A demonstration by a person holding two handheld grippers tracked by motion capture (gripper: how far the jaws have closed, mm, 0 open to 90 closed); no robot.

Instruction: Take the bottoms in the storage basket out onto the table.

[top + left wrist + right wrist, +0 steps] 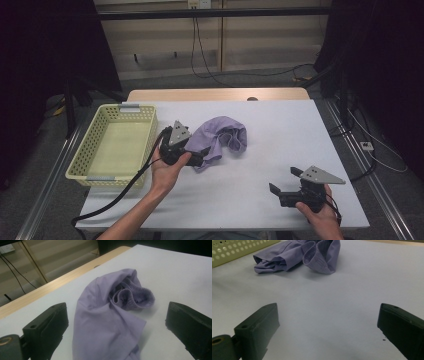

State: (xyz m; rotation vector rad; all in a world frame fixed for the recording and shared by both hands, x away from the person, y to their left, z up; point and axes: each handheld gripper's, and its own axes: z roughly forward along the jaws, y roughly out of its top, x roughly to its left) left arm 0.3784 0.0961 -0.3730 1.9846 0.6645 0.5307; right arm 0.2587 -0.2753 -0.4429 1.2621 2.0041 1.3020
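The counter point(280, 150) carries a yellow perforated basket point(117, 145) and, just right of that basket, a crumpled lilac garment point(222, 136). The left hand-held gripper point(117, 322) sits between basket and garment with its jaws spread wide around the cloth's near fold, not pinching it. A good grasp likely means lowering onto that thicker fold before closing. The right hand-held gripper point(328, 320), well right of the basket, hangs spread and empty.

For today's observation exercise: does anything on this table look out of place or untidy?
Yes: the purple garment lies crumpled in a heap on the white table, beside the empty yellow basket rather than in it.
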